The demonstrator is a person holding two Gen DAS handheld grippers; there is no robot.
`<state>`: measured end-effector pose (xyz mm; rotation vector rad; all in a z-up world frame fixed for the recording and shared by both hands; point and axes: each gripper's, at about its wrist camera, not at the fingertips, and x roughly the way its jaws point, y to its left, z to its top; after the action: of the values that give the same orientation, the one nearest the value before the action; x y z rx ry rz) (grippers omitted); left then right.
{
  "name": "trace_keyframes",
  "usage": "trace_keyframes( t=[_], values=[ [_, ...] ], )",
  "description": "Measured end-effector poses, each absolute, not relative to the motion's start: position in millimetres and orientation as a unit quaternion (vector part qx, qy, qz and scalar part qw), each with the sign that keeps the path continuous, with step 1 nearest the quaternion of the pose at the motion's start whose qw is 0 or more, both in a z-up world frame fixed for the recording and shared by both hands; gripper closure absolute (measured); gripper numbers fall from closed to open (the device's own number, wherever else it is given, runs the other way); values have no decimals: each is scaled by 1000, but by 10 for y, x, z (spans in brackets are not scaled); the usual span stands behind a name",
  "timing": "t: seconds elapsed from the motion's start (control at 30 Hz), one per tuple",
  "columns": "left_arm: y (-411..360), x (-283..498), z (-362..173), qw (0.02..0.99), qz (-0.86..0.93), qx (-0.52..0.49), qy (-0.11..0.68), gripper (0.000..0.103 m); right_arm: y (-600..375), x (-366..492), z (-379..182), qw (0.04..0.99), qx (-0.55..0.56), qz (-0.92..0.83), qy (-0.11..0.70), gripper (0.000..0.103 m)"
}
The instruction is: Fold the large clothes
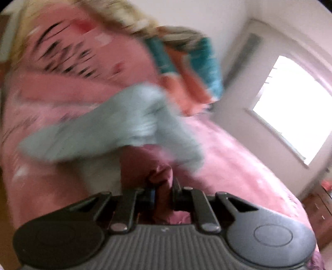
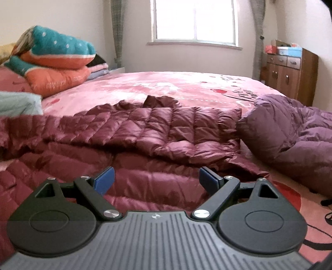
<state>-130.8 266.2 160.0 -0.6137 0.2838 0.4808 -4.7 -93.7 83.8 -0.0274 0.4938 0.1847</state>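
My right gripper point(image 2: 156, 180) hangs wide open just above the maroon jacket point(image 2: 132, 133), free to take the next edge, while my left gripper point(image 1: 162, 192) pinches a fold of it so I can lift that side. Just ahead of my left gripper is a blurred pale green cloth point(image 1: 116, 128); beyond lie 1 purple coat point(image 2: 290, 128) and stacked quilts point(image 2: 56, 60).

Daylight floods from the blown-out window point(image 2: 195, 19); left wrist view motion-blurred, right sharp, fisheye edges curved
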Motion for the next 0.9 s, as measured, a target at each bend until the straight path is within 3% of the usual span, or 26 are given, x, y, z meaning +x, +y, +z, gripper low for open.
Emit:
trace_keyframes(
  t=[0.2,0.43,0.67,0.9],
  values=[
    [2265,-715,2508,959,144,-224,100,93,-1261,77,932,968,46,63,237,0],
    [1431,48,2979,982,16,-146,120,93,-1874,191,973,959,157,16,235,0],
    [380,727,2825,977,-103,-98,160,93,-2379,207,970,945,240,-31,221,0],
    [-421,1249,2196,956,-179,-52,227,92,-2602,203,950,942,257,-54,210,0]
  ],
)
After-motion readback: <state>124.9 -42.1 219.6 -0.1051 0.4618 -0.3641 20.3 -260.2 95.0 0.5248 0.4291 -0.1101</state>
